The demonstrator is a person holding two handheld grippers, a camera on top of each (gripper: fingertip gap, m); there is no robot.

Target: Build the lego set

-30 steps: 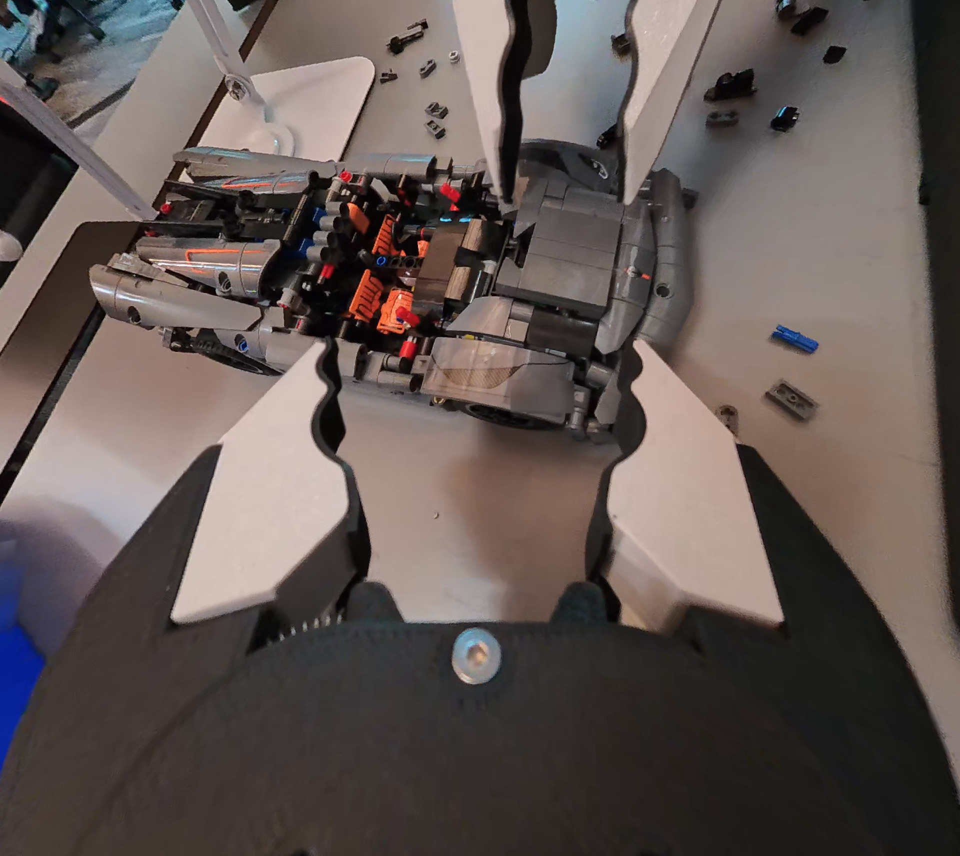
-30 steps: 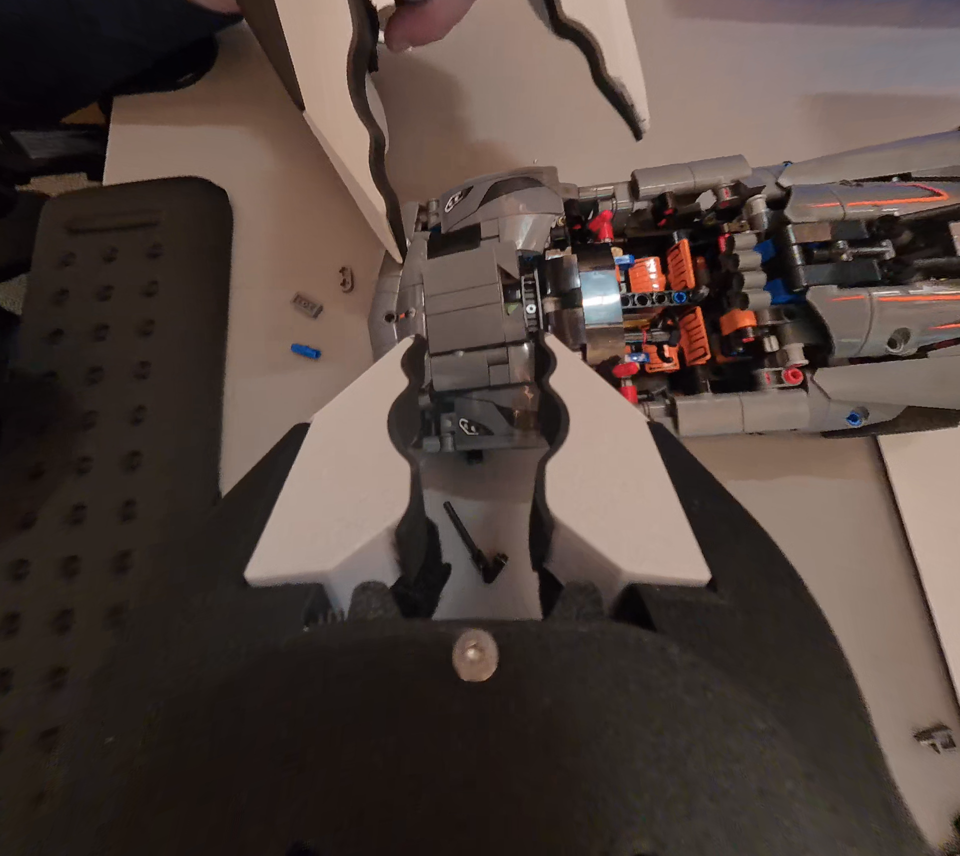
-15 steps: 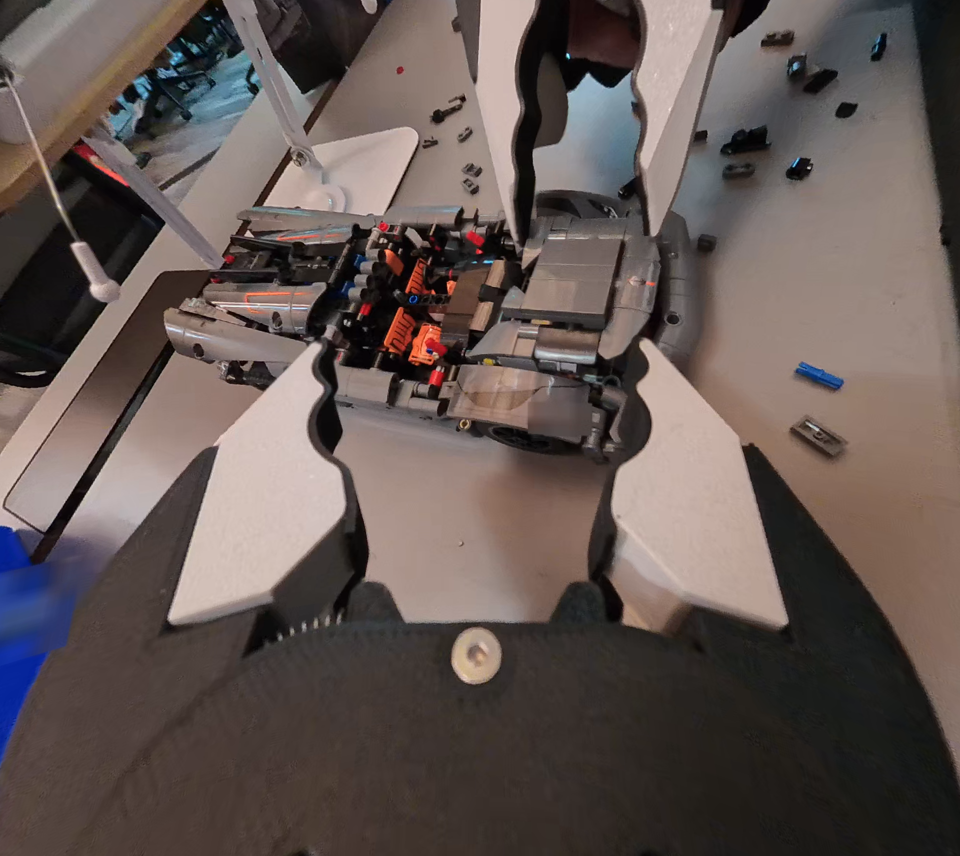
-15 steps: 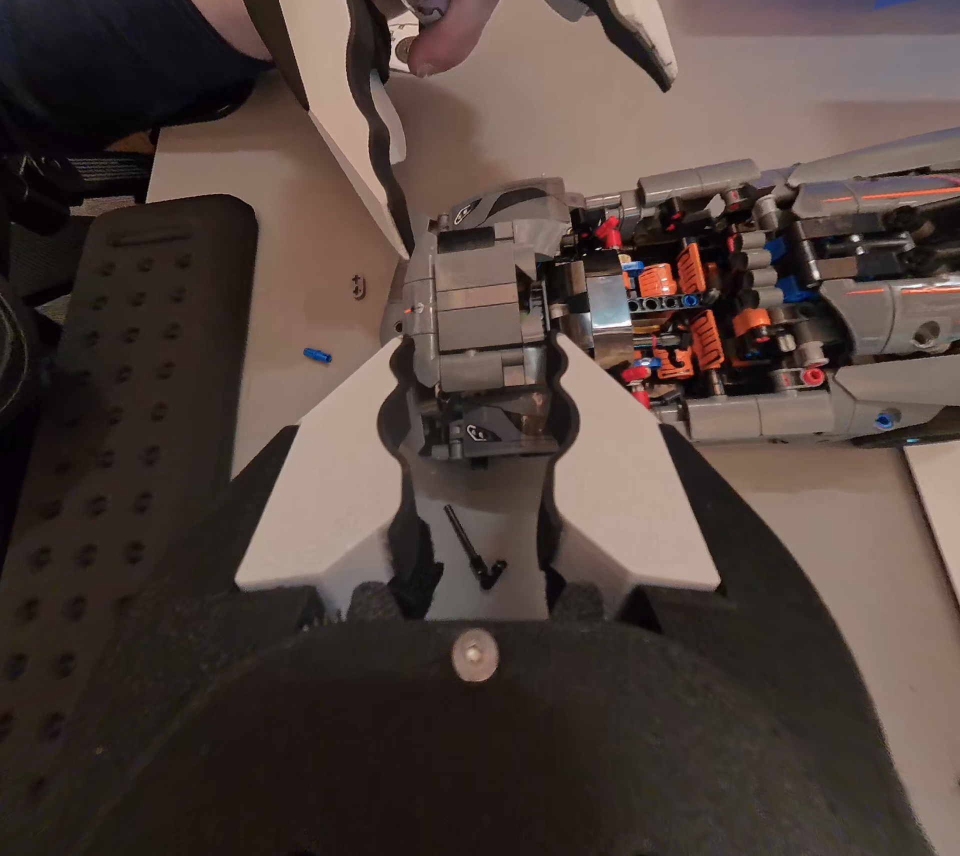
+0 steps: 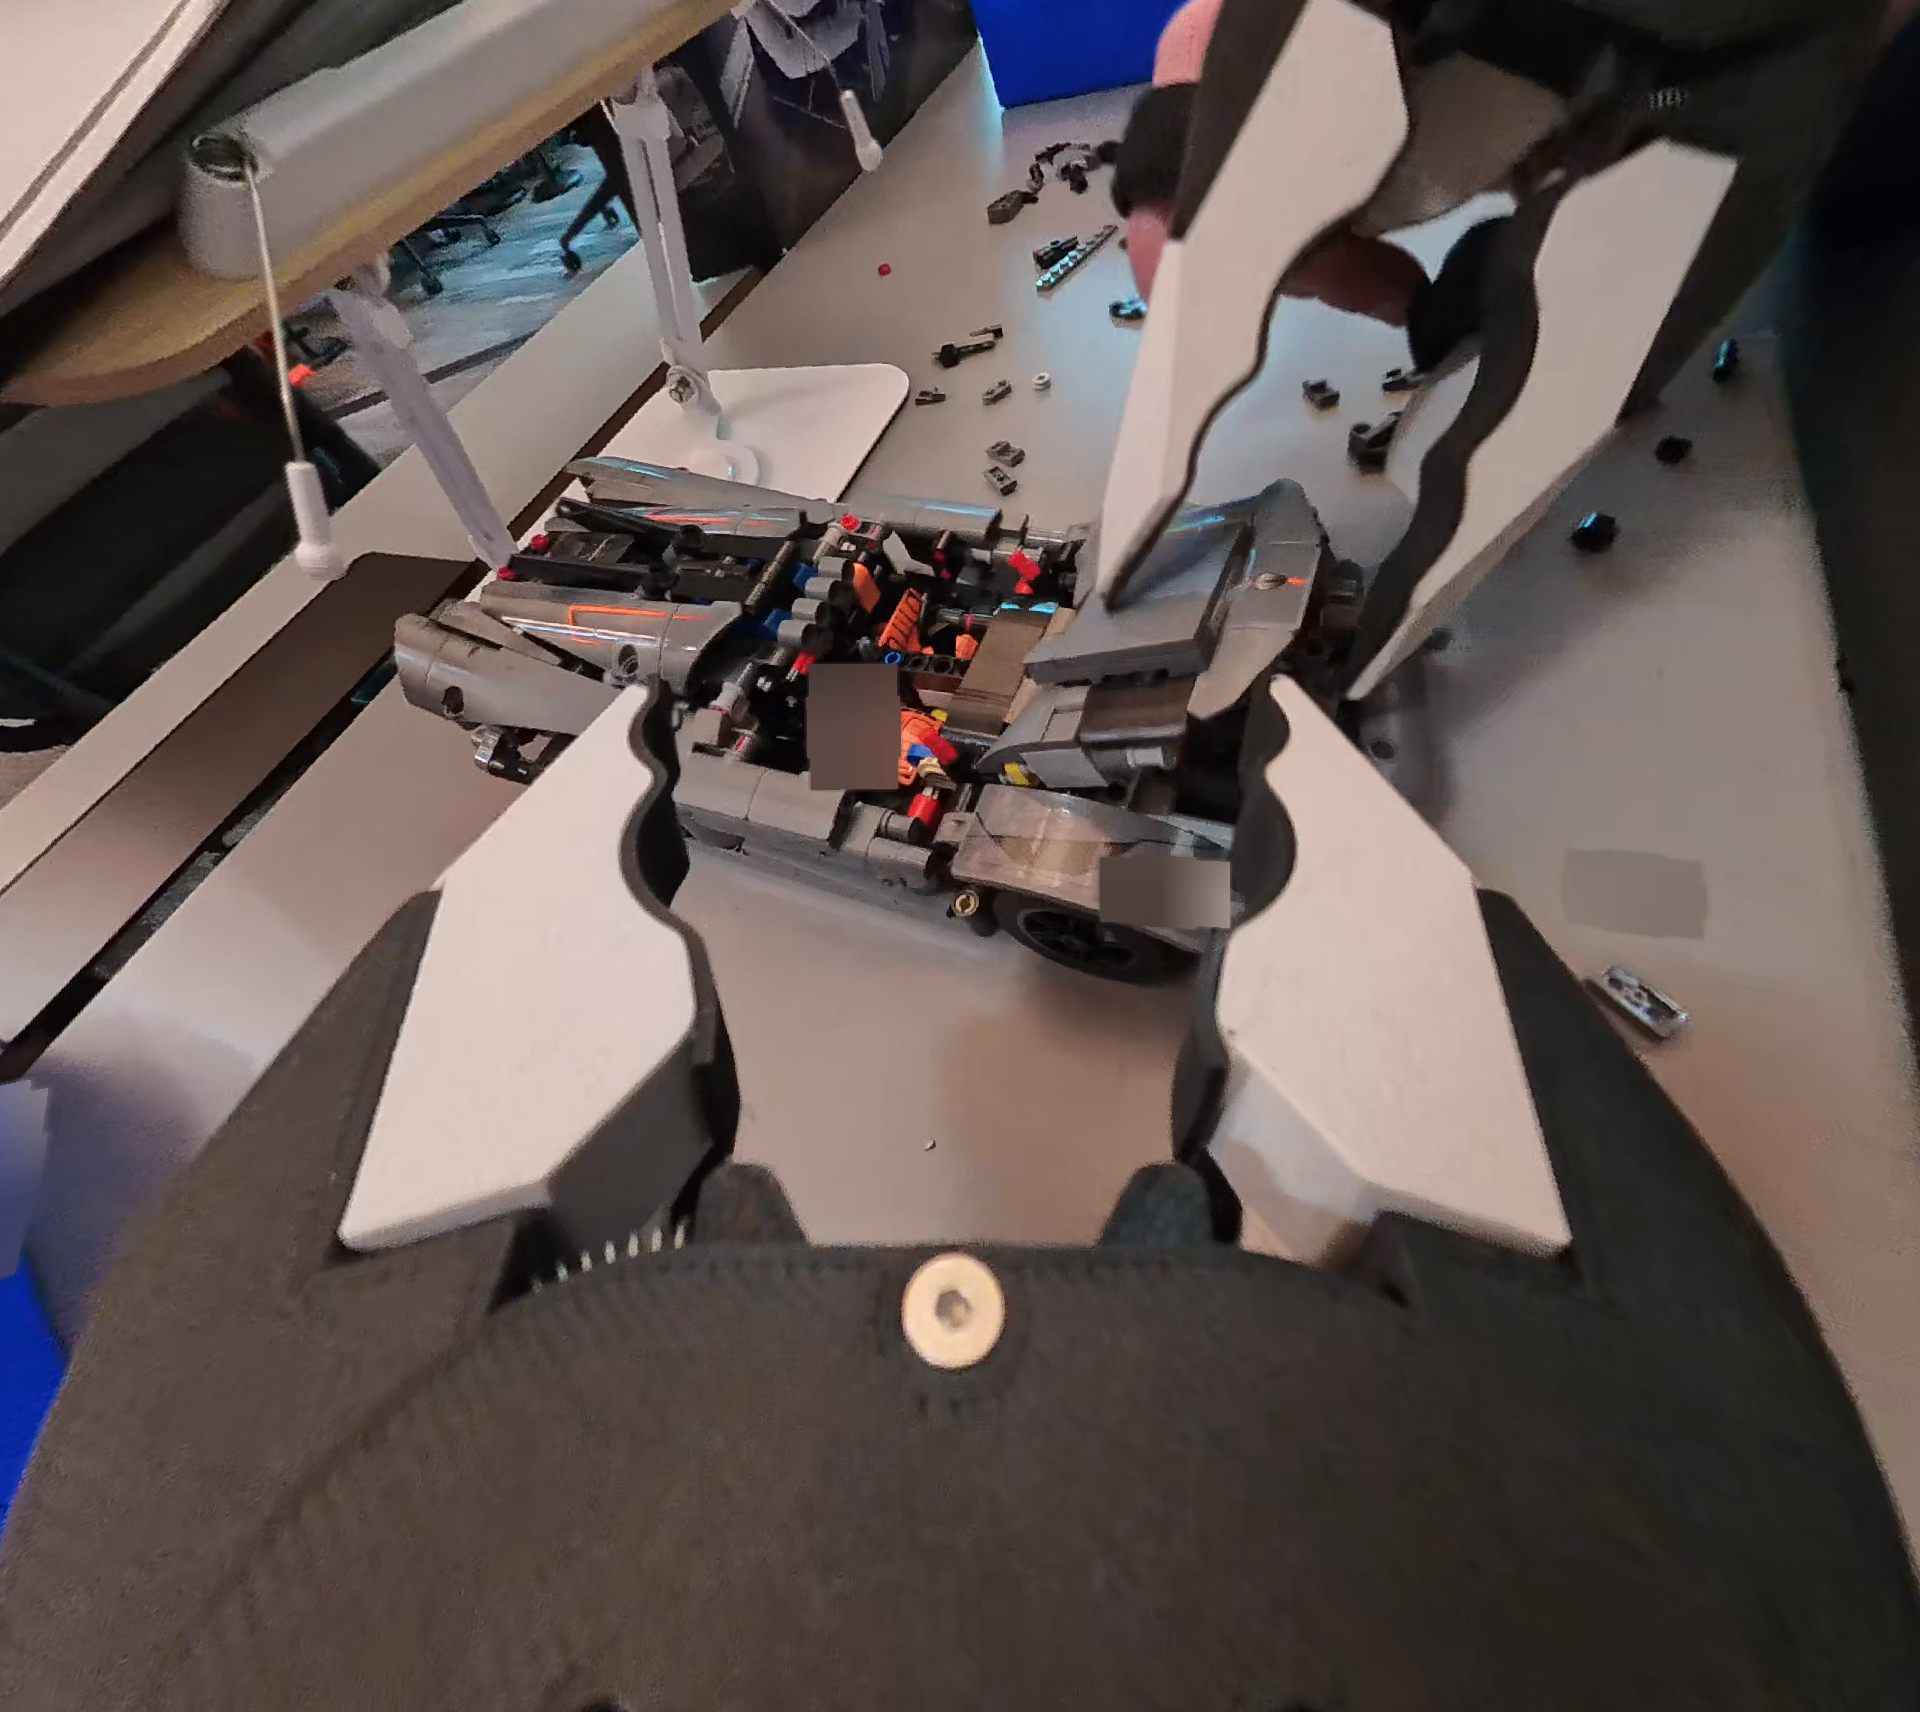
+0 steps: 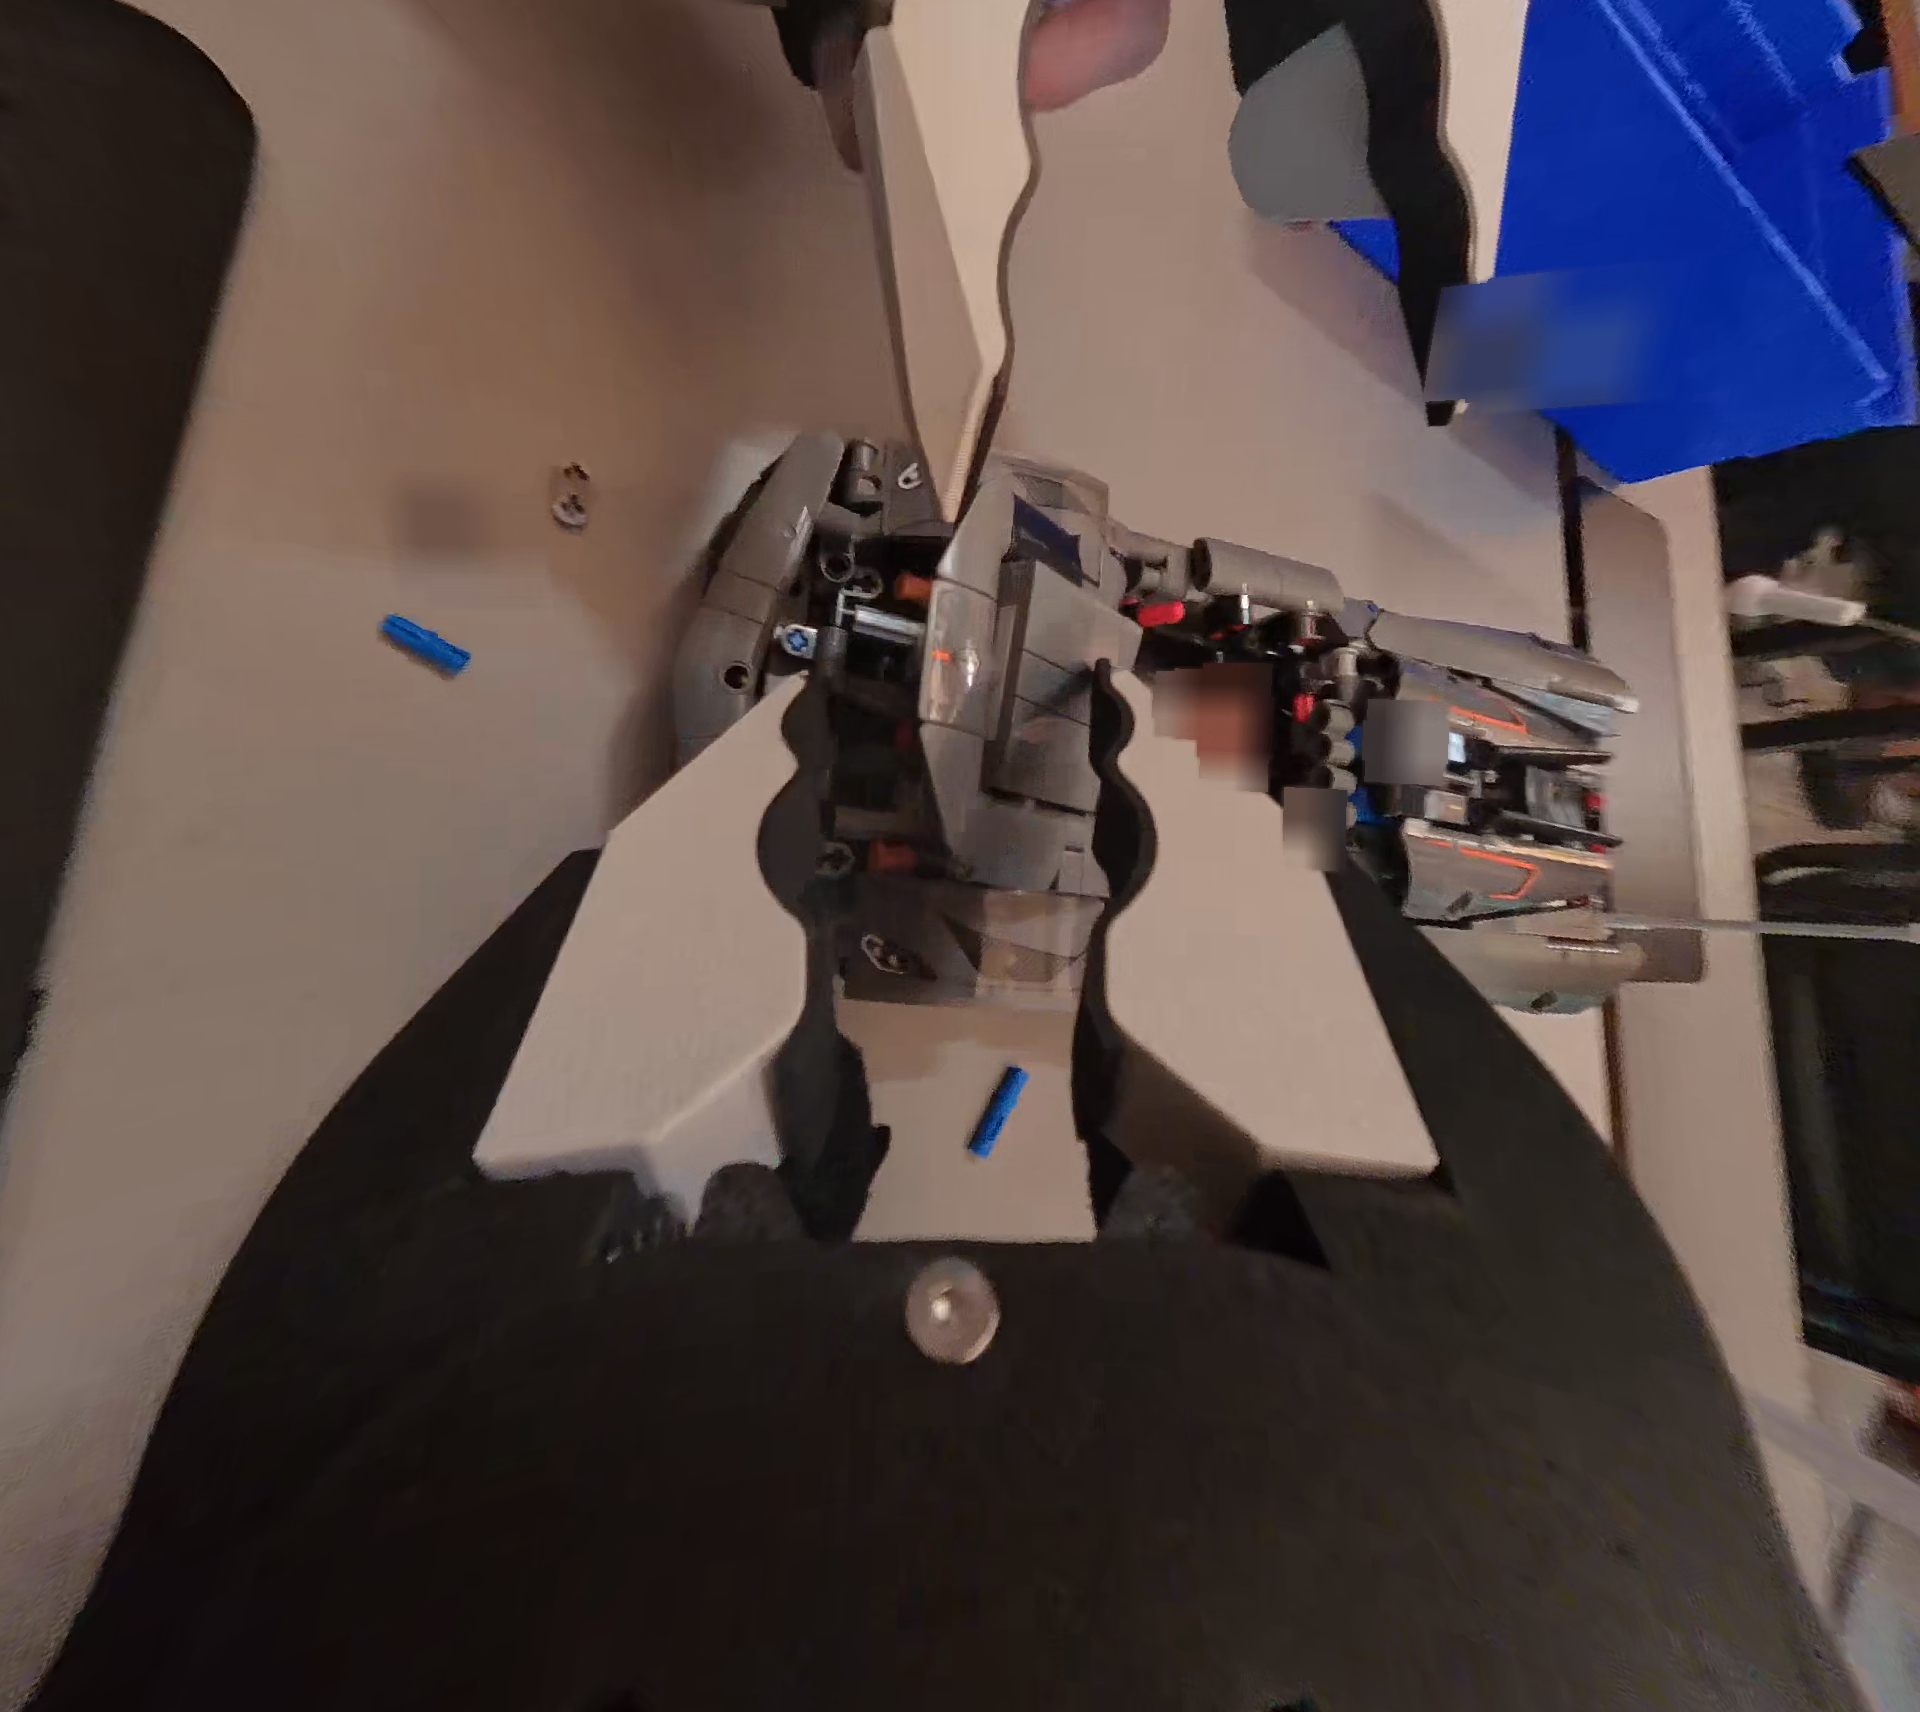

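A grey Lego car (image 5: 748, 789) with orange and red inner parts lies on the pale table (image 5: 935, 1070). Its front hood section (image 5: 1153, 613) is tilted up. My left gripper (image 5: 961, 706) is open and empty, just short of the car's near side, its right fingertip by the front wheel. My right gripper (image 6: 954, 686) straddles the raised hood section (image 6: 1023, 727) and is closed on it. It also shows in the left wrist view (image 5: 1236, 639), reaching down from the upper right. One left-gripper finger (image 6: 935, 291) touches the car beside the hood.
Blue pins (image 6: 426, 644) (image 6: 997, 1112) and a small grey piece (image 6: 569, 496) lie near the car's front. Several dark loose pieces (image 5: 1049, 260) and a grey plate (image 5: 1642, 1002) are scattered on the table. There is a white stand base (image 5: 790, 415) behind the car, a blue bin (image 6: 1714, 156), and a black mat (image 6: 104, 415).
The hood section has swung up from flat while my right gripper stays around it. Both cameras have tilted, and my left gripper has drawn back a little and stayed open.
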